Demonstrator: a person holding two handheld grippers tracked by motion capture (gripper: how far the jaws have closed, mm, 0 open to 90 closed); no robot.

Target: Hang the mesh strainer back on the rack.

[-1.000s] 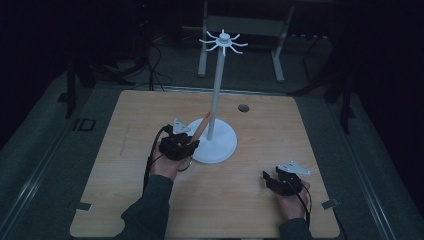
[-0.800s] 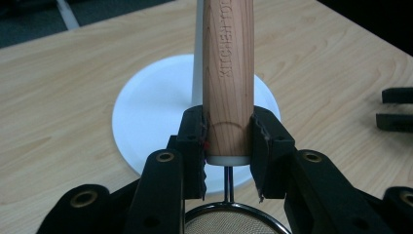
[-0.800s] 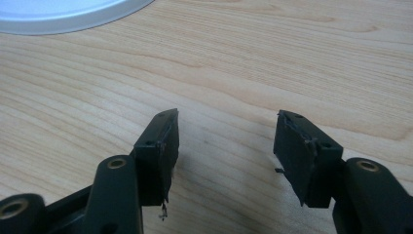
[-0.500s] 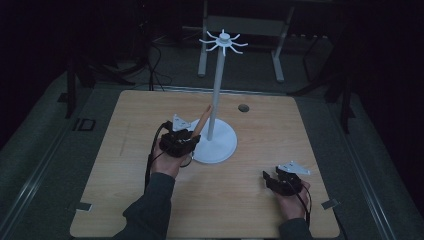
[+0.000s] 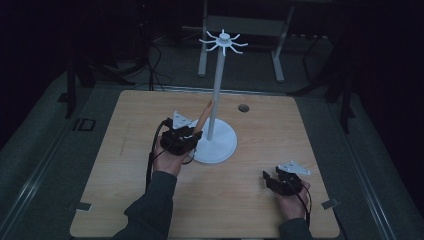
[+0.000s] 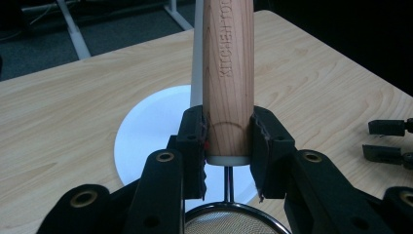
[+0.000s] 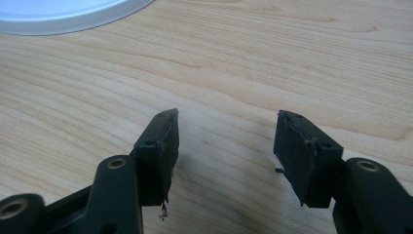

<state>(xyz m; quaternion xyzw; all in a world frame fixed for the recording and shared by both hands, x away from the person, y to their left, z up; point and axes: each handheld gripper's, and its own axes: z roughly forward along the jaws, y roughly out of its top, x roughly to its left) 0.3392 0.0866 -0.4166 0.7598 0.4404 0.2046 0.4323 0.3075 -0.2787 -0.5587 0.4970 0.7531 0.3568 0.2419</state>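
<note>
My left gripper is shut on the light wooden handle of a kitchen strainer. The handle points up and away, and the strainer's wire mesh bowl hangs just below the jaws. Directly behind the handle is a white stand with a round base and a ring of hooks at its top. My right gripper rests open on the wooden table at the front right, with bare wood between its jaws.
A small dark round hole sits in the tabletop behind the stand. Grey tape tabs mark the front corners. Metal frame legs and cables stand on the dark floor beyond the table's far edge.
The left gripper has edged slightly up and away with the strainer, bringing the handle tip closer to the stand's pole. The right gripper has stayed still.
</note>
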